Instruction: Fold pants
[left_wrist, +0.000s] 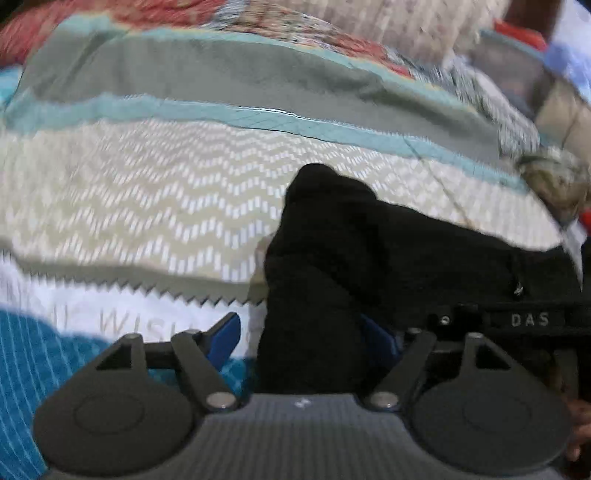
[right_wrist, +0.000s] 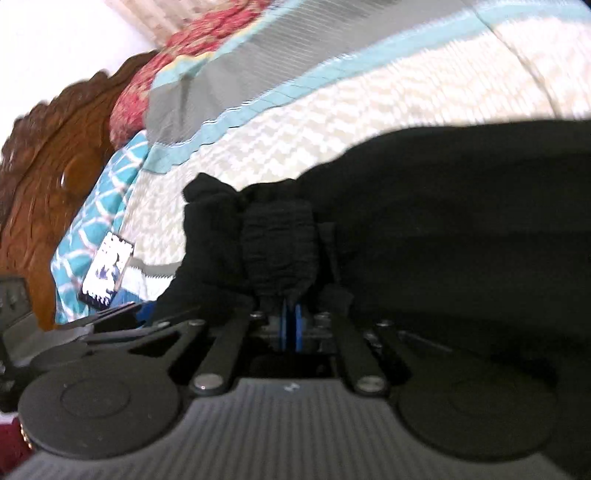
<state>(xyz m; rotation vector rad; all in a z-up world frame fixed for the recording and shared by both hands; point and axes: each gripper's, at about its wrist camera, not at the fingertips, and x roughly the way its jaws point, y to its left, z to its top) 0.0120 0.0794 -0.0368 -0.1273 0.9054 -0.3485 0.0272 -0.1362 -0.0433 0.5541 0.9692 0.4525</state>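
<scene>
Black fabric pants (right_wrist: 443, 229) bunched on the chevron-patterned quilt (left_wrist: 147, 192), pinched at both ends.
Right gripper (right_wrist: 290, 321) clamps the waistband; left gripper (left_wrist: 299, 332) stands apart around fabric (close it first), then lift evenly.

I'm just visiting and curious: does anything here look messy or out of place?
Only the black pants: they're bunched rather than flat on the patterned bedspread. The right gripper pinches a wad of them; more fabric sits between the left gripper fingers.
</scene>
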